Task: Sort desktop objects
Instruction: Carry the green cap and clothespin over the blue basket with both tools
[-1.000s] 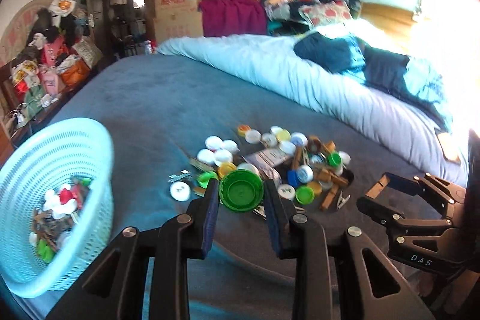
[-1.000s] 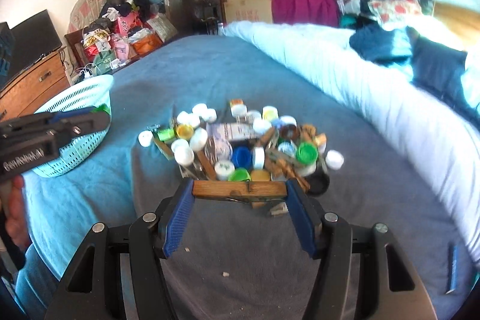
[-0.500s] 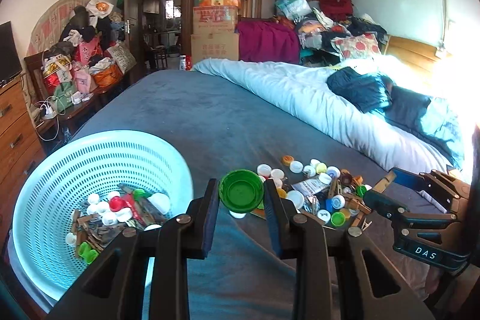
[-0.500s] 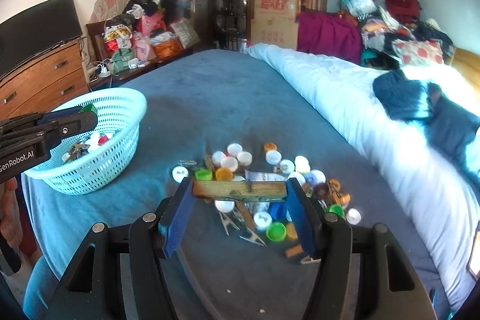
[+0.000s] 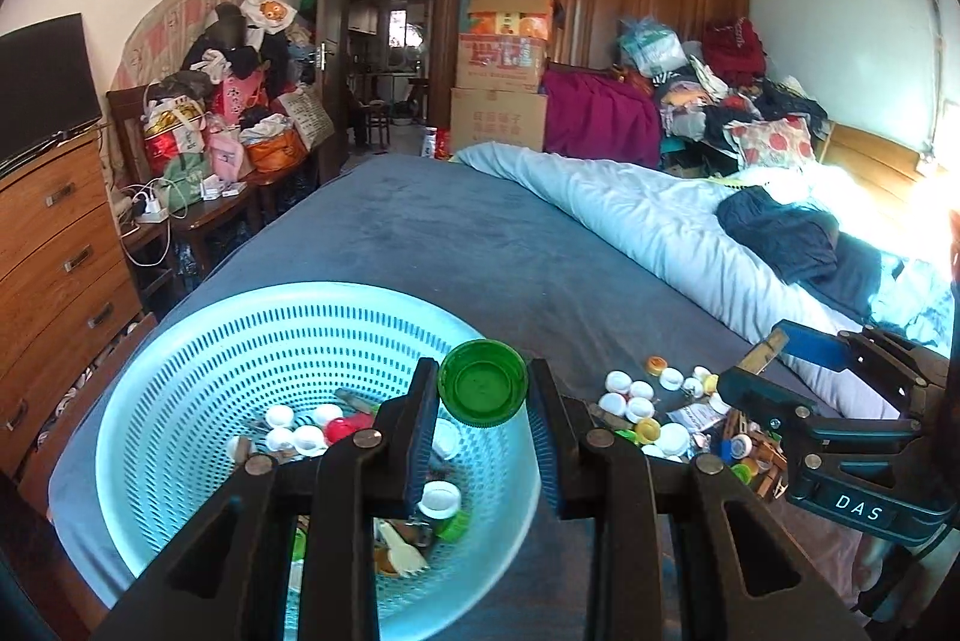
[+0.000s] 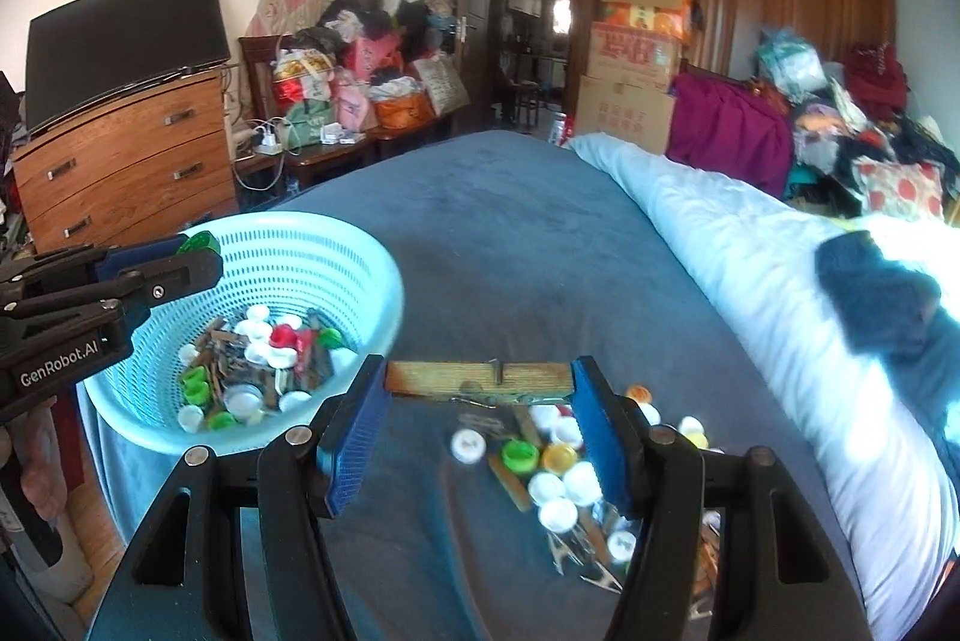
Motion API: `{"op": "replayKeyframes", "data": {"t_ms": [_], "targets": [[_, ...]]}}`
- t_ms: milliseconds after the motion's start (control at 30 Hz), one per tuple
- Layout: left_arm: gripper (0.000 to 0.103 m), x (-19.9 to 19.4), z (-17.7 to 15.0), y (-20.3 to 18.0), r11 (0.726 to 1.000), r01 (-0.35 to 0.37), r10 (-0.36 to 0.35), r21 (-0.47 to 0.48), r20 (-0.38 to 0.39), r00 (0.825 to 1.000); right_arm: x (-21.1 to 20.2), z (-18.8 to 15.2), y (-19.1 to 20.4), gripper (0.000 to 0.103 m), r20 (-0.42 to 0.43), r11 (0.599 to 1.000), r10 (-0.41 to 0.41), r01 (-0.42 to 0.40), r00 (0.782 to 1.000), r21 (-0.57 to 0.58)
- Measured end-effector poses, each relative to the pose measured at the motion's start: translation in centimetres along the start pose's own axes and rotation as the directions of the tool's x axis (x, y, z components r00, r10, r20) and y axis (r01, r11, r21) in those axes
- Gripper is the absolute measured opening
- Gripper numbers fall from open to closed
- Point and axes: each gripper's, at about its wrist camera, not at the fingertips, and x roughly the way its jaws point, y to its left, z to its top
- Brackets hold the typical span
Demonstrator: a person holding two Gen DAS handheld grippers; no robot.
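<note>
My left gripper (image 5: 483, 392) is shut on a large green cap (image 5: 483, 382) and holds it above the near right rim of the light-blue basket (image 5: 198, 341). The basket holds several caps and clothespins. My right gripper (image 6: 477, 383) is shut on a wooden clothespin (image 6: 477, 380), held crosswise over the blue bedspread, right of the basket (image 6: 336, 245). A pile of bottle caps (image 6: 558, 461) and clips lies on the bed under and right of it; the pile also shows in the left wrist view (image 5: 654, 413). The left gripper (image 6: 180, 260) shows at the basket's left rim.
The blue bedspread (image 5: 456, 245) stretches away behind the basket. A white duvet (image 6: 738, 269) and dark clothes lie on the right. A wooden dresser (image 6: 126, 155) with a TV stands left of the bed. Cluttered chairs and boxes stand beyond.
Both grippers have lifted and swung left from the pile towards the basket with the green cap and the clothespin still held. The left gripper now hangs over the basket.
</note>
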Motion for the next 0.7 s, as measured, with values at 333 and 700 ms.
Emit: {"op": "replayKeyframes", "data": {"t_ms": [333,700], "targets": [[0.03,1.6,0.6,5.7,0.994,-0.103,0.098,-0.047,-0.093,0.991,3.2,5.1,4.6,0.06,-0.01,0.995,0.092,-0.093,0.996,-0.046],[0.03,7.0,-0.6,9.1,0.981,-0.191,0.173,-0.026,-0.326,0.93,9.2,7.8,7.8,0.06,-0.171,0.962,0.266,-0.272,0.949,-0.012]]}}
